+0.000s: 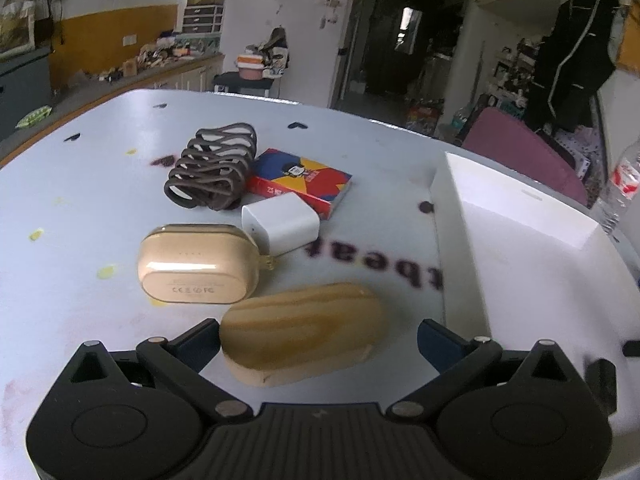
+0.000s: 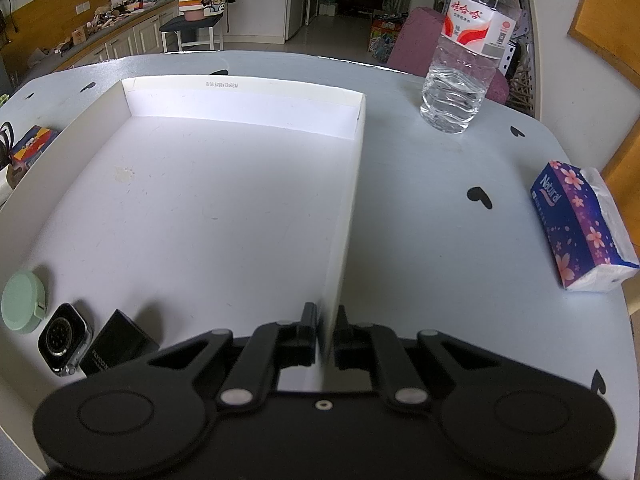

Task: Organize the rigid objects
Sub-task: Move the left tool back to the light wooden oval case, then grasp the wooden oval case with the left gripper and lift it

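The left tongs (image 1: 318,340) hang spread wide over the pale blue table (image 1: 80,208), with the rounded oblong wooden block (image 1: 304,330) lying flat between the two fingers; its near end sits just beside the left finger (image 1: 196,340), though contact cannot be confirmed. At 11 o'clock from the block rests the glossy beige rounded charging case (image 1: 198,264), and just beyond it, at 12 o'clock, the white cube-shaped power adapter (image 1: 282,222). Behind that lies the colourful flat card box (image 1: 304,182), with the dark brown looped wire rack (image 1: 214,168) beside it at 10 o'clock.

Over on the other side, the right tongs (image 2: 325,334) are squeezed narrow, pinching the right-hand wall of the shallow white cardboard tray (image 2: 348,220). Inside the tray, down at 8 o'clock, sit three items in a row: a mint green round tape measure (image 2: 22,302), a square smartwatch body (image 2: 62,338) and a small black rectangular box (image 2: 116,344). Outside the tray, a clear plastic water bottle (image 2: 466,56) stands upright at 1 o'clock, and a purple floral tissue pack (image 2: 580,228) lies at 3 o'clock.
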